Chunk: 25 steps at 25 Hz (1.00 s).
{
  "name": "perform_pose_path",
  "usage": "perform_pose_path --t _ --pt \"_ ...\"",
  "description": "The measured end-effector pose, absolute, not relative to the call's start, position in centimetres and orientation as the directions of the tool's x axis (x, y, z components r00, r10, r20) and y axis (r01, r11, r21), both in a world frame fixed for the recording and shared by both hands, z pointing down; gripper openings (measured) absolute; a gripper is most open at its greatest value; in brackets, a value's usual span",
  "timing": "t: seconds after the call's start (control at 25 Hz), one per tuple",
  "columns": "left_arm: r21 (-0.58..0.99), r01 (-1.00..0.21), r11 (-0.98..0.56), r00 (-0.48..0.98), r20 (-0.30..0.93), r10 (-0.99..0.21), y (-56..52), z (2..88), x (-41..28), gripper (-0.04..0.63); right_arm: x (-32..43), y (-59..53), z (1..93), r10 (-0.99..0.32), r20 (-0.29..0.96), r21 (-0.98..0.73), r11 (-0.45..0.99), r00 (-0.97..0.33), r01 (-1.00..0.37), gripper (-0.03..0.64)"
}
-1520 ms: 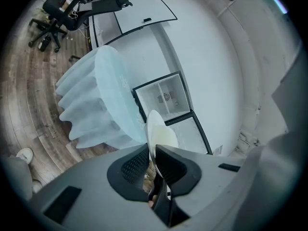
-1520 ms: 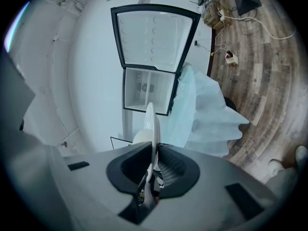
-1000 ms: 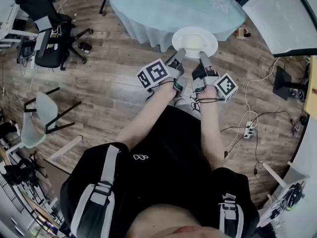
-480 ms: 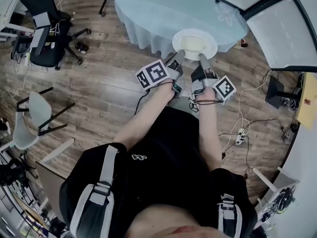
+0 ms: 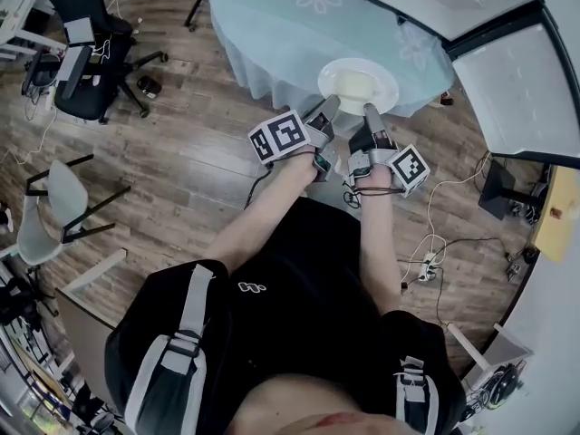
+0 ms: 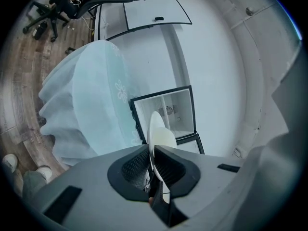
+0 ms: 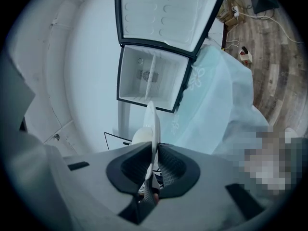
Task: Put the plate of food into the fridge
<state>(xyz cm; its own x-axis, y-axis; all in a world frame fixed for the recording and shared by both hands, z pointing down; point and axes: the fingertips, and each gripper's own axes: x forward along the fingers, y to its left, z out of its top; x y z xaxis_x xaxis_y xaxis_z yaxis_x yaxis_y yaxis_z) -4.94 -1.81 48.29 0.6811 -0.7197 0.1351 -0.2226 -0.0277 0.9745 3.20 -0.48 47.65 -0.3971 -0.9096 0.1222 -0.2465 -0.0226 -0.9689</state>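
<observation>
Head view now turns further toward the fridge (image 7: 150, 78); left gripper (image 5: 330, 103) and right gripper (image 5: 370, 110) jaws both clamp the plate (image 5: 358, 84), carry progressing

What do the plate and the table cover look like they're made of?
The plate looks like glazed ceramic, maybe melamine: white, smooth, thin stiff rim. The cover looks like thin matte fabric: pale blue, hanging in soft folds, with flower motifs.
</observation>
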Motion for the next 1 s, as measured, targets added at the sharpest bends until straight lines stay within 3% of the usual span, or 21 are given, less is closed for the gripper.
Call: perform_pose_path --t 0.8,1.0 --pt "0.974 -0.224 -0.044 0.669 0.121 -0.733 -10.5 47.4 6.7 0.044 14.7 -9.7 45.9 -0.894 0.059 -0.974 0.047 -0.445 -0.222 0.044" --pt "0.964 -0.249 -0.096 0.713 0.116 -0.691 -12.2 46.7 9.4 0.038 17.5 -10.5 46.1 -0.922 0.05 -0.978 0.032 -0.385 -0.204 0.044"
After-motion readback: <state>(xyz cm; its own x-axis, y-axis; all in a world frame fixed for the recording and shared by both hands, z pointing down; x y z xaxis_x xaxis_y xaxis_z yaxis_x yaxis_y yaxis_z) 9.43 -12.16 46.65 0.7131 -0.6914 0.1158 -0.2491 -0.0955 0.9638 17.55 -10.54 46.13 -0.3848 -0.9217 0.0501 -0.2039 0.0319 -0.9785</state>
